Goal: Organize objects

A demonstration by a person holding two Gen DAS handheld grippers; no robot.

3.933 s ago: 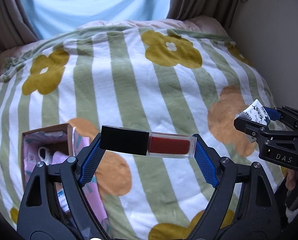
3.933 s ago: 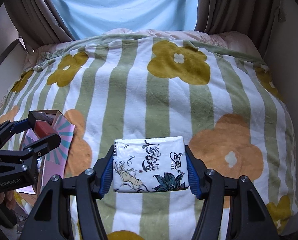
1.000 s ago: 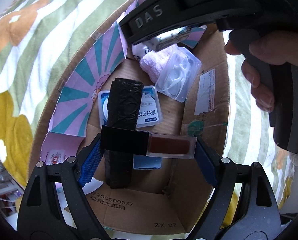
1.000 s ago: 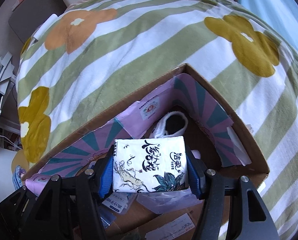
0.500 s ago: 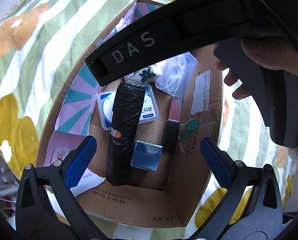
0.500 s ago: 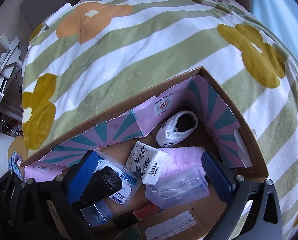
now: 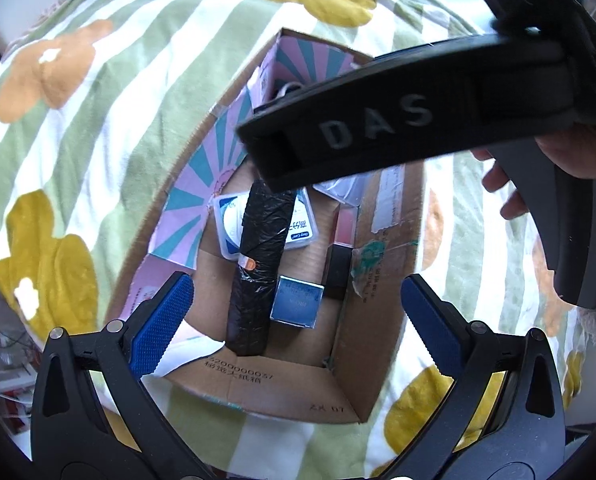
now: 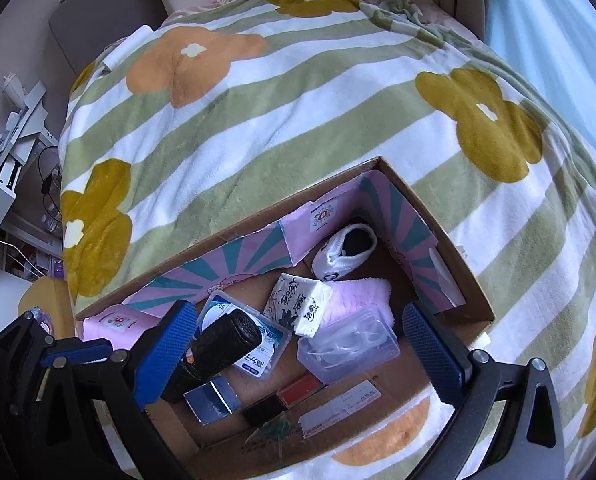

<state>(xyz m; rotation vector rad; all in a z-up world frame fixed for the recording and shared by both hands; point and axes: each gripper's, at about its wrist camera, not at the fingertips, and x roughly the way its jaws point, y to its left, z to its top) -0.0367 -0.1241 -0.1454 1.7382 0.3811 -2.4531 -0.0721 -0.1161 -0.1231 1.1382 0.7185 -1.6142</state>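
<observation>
Jaws wide apart and empty on both: left gripper and right gripper, poised over the cardboard box. Below, lying inside on the box floor: tissue pack against the pink cloth, lip gloss tube by the near wall, black roll across a clear case. Crowded above the box; risk of the two tools knocking together, or a finger catching the rim and tipping it on the soft blanket.
</observation>
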